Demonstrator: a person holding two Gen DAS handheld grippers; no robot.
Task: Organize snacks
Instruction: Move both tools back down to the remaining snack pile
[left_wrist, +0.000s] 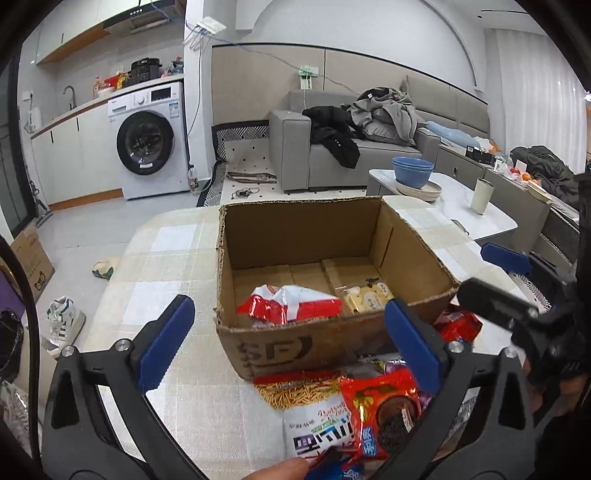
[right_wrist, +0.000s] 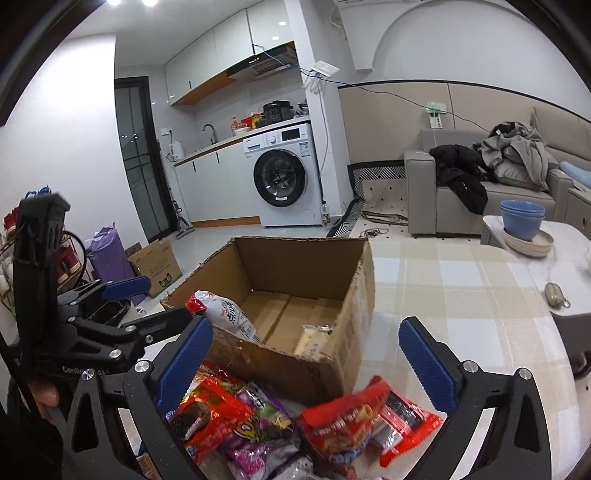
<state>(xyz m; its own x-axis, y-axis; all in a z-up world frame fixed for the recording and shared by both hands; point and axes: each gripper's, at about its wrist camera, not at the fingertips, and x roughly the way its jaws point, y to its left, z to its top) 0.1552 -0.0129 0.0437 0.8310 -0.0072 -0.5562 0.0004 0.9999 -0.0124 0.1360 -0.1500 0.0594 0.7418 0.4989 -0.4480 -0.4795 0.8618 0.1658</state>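
Note:
An open cardboard box (left_wrist: 325, 343) stands on the checked table. In it lie a red-and-white snack bag (left_wrist: 291, 304) and a pale yellow packet (left_wrist: 365, 297). The box also shows in the right wrist view (right_wrist: 295, 365), with the white bag (right_wrist: 229, 314) and the yellow packet (right_wrist: 312, 343). A pile of snack bags lies in front of the box: a red cookie bag (left_wrist: 384, 410), a white noodle-snack bag (left_wrist: 314, 417), a red bag (right_wrist: 340, 428), a purple bag (right_wrist: 266, 421). My left gripper (left_wrist: 291, 347) is open, over the box's near wall. My right gripper (right_wrist: 306, 365) is open above the pile.
The table (left_wrist: 177, 258) has a checked cloth. A white side table (left_wrist: 454, 206) holds blue bowls (left_wrist: 413, 171), plates and a cup (left_wrist: 481, 195). A small keyring pouch (right_wrist: 554, 294) lies on the table at right. A sofa with clothes and a washing machine stand behind.

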